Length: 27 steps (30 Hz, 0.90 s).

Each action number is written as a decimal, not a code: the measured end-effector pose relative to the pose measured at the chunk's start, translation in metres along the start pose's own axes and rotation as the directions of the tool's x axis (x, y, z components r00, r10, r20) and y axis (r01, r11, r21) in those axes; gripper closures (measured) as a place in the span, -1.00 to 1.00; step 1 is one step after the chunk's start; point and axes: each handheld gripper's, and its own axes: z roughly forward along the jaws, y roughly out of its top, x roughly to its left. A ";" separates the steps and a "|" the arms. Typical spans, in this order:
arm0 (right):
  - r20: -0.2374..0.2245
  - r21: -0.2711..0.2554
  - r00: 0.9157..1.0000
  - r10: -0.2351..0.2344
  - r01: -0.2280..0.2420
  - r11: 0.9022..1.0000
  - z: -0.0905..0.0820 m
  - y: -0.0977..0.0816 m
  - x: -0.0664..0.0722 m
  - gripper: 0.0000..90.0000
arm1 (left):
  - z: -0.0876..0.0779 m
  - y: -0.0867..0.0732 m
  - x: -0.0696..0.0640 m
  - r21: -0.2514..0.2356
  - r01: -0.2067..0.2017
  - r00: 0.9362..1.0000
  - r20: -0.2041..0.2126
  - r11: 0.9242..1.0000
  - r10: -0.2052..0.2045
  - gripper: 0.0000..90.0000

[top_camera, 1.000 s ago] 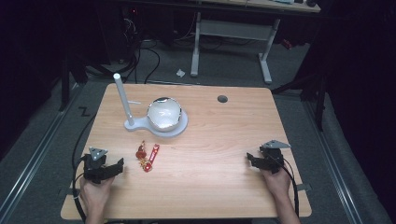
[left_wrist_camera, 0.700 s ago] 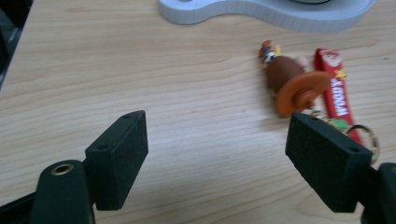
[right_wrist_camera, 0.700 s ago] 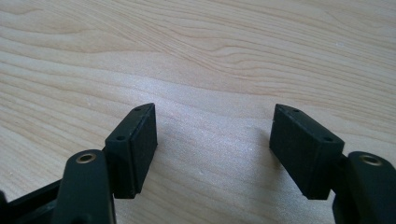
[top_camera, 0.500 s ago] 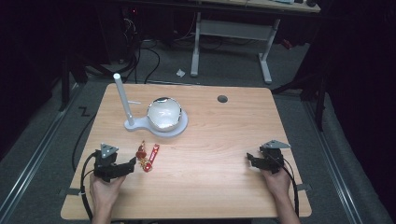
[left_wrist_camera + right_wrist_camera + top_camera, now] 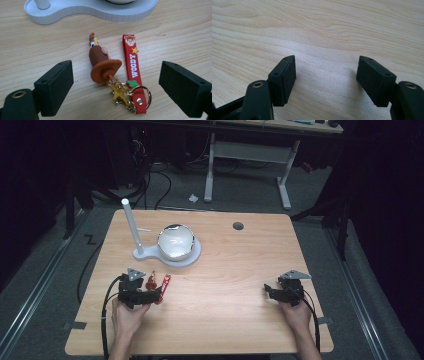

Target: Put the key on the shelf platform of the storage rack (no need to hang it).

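A keychain lies flat on the wooden table (image 5: 225, 270): a cowboy figure with a brown hat (image 5: 101, 66), a gold star charm, and a red strap (image 5: 132, 67) lettered WOODY; the high view shows it as a small red keychain (image 5: 159, 284). My left gripper (image 5: 156, 295) (image 5: 116, 86) sits just short of it, open, its jaws having just been opening, wide on either side of the ring end without touching it. Over bare wood at the right side, my right gripper (image 5: 268, 292) (image 5: 325, 75) stands open with nothing between its pads.
A white stand (image 5: 172, 256) with an upright post (image 5: 131, 225) and a shiny round bowl (image 5: 175, 241) sits behind the keychain; its base (image 5: 92, 11) lies across the top of the left gripper view. A cable hole (image 5: 238, 226) is at the far middle.
My left gripper moved right and slightly forward, up to the keychain, and its jaws spread. The right gripper stayed put.
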 end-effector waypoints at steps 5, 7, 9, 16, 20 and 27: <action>0.000 0.000 1.000 0.000 0.000 1.000 0.000 0.000 0.000 -0.29 | 0.012 0.006 -0.006 0.016 -0.012 1.000 -0.013 1.000 0.012 -0.74; 0.000 0.000 1.000 0.000 0.000 1.000 0.000 0.000 0.000 -0.29 | 0.017 0.009 -0.008 0.027 -0.016 1.000 -0.023 1.000 0.016 -0.74; 0.000 0.000 1.000 0.000 0.000 1.000 0.000 0.000 0.000 -0.29 | 0.023 0.011 -0.010 0.030 -0.015 1.000 -0.020 0.999 0.015 -0.75; 0.000 0.000 1.000 0.002 -0.002 1.000 0.000 0.000 0.000 -0.29 | 0.039 0.013 -0.013 0.066 -0.036 0.998 -0.057 0.997 0.040 -0.73; 0.000 0.000 1.000 0.001 -0.001 1.000 0.000 0.000 0.000 -0.29 | 0.046 0.013 -0.013 0.090 -0.037 0.997 -0.070 0.995 0.044 -0.69; 0.000 0.000 1.000 0.002 -0.002 1.000 0.000 0.000 0.000 -0.29 | 0.051 0.011 -0.013 0.092 -0.037 0.997 -0.070 0.995 0.043 -0.47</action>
